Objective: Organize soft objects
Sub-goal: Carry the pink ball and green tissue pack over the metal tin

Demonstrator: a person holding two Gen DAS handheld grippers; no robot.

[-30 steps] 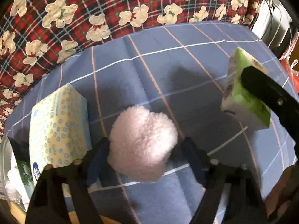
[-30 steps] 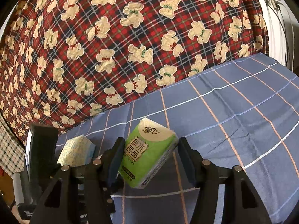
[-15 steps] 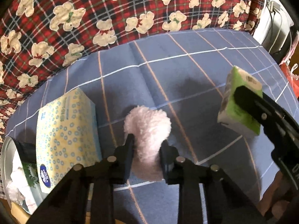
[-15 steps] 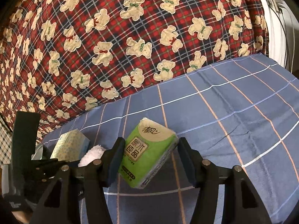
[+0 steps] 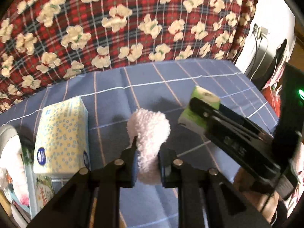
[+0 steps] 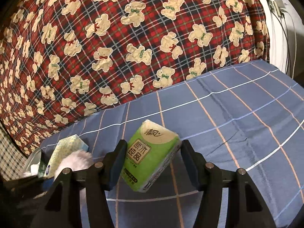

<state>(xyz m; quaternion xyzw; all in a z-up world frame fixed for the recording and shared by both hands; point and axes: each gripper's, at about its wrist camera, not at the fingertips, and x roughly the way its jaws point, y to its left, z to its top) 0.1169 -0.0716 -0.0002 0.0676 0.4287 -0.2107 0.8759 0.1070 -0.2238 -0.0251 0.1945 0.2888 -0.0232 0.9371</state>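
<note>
left gripper (image 5: 147, 163): black angular arms, silver round screws, blue pads | right gripper (image 6: 152, 163): same build

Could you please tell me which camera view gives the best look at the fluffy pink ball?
The left wrist view: the fluffy pink ball sits centred there, squeezed between the left tongs, its woolly texture plain. The right wrist view catches only a blurred pink sliver of it at the lower left, next to the yellow tissue box.

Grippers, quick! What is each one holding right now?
Left gripper: shut on the fluffy pink ball.
Right gripper: shut on the green tissue pack.
</note>
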